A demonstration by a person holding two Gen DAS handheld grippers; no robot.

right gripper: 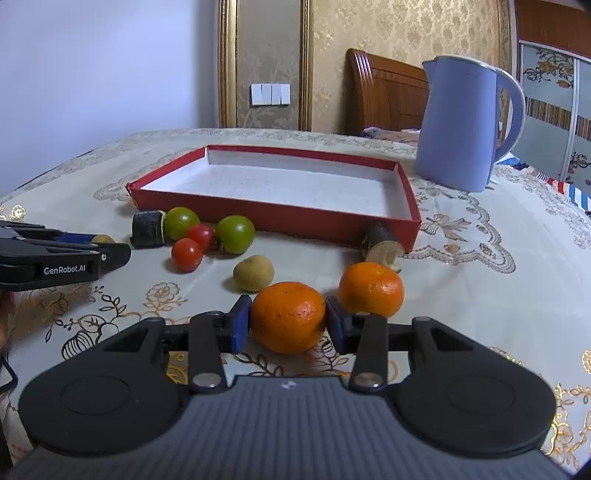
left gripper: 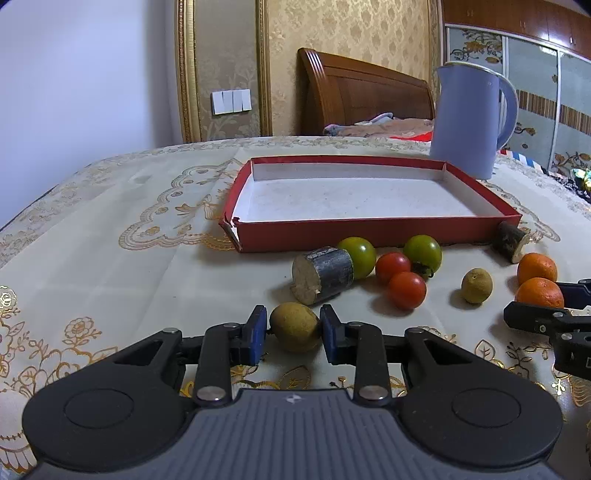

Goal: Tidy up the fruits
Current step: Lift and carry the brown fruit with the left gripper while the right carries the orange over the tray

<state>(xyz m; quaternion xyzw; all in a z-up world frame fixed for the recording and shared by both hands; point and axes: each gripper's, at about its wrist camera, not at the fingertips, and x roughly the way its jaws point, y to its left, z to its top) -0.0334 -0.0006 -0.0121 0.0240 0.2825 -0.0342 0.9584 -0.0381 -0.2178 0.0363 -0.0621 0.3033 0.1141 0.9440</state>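
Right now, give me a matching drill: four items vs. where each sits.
Items:
1. orange
2. yellow-brown fruit
3. kettle
4. tray

Places:
A. behind the tray, right
B. between the left hand-held gripper fingers
C. middle of the table, nothing in it
D. between the right hand-held gripper fingers

Pairs: 1-D, 2-B, 3-A, 4-C

Illumination is soft, even and moderately dim with a cool cast. Fruit casts faint, diffuse shadows on the bench (left gripper: pixel 110 258). Fisheye distortion curves all edges; corners vignette dark. Glare marks the wardrobe (left gripper: pixel 546 26). Focus is adequate throughout.
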